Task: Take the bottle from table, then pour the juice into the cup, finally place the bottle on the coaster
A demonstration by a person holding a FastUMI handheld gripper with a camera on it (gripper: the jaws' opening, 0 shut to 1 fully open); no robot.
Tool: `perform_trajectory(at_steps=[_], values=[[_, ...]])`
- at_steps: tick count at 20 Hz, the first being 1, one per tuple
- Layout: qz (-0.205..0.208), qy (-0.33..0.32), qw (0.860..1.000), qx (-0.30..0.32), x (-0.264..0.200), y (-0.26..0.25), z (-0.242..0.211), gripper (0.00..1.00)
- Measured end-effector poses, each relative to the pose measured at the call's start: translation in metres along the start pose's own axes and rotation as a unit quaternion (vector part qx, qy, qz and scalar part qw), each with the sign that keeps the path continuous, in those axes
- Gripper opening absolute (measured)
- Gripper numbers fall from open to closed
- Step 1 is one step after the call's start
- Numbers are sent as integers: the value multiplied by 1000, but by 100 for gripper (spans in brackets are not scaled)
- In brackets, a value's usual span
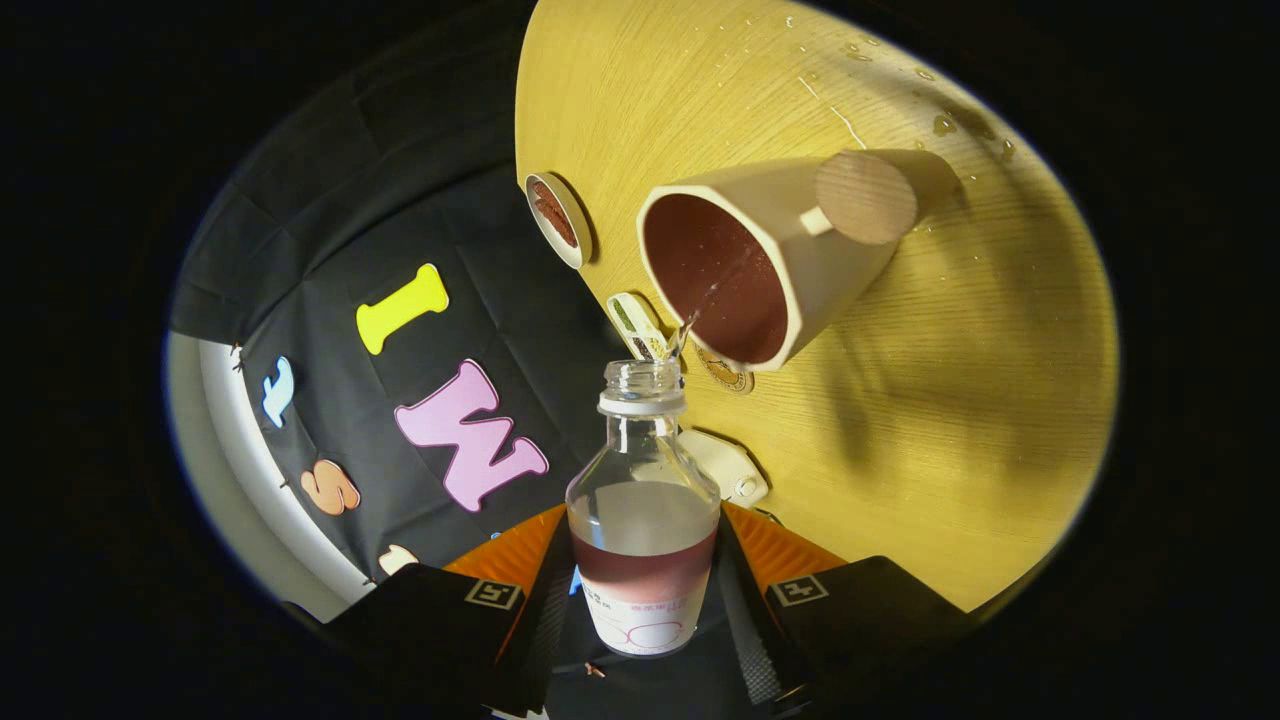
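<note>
Bottle (643,500), uncapped and gripped between the claw (645,600) fingers, sends a thin stream toward one o'clock into the cup (770,270) on the bench (950,400).

No legible txt: bottle (643,520) label print too small/blurred to read.

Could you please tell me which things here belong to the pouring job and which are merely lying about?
Job:
- bottle, cap off, gripped between the gripper fingers, tipped toward the cup
- cup, just ahead of the bottle's mouth
- coaster, beyond the cup

Lying about:
- water drops on the table
</note>
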State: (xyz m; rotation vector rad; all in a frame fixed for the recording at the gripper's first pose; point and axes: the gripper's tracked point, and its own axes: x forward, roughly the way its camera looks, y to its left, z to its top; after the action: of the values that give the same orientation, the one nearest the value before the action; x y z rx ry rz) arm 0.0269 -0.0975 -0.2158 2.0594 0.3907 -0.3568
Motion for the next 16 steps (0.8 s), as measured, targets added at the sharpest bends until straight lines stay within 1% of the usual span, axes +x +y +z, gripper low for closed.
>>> perform_trajectory(at_steps=[7,13,16], values=[[1,-10,1000,10,-1,-2,2,75],[14,-13,1000,18,3,4,0,75],[26,-16,999,37,3,12,-1,75]])
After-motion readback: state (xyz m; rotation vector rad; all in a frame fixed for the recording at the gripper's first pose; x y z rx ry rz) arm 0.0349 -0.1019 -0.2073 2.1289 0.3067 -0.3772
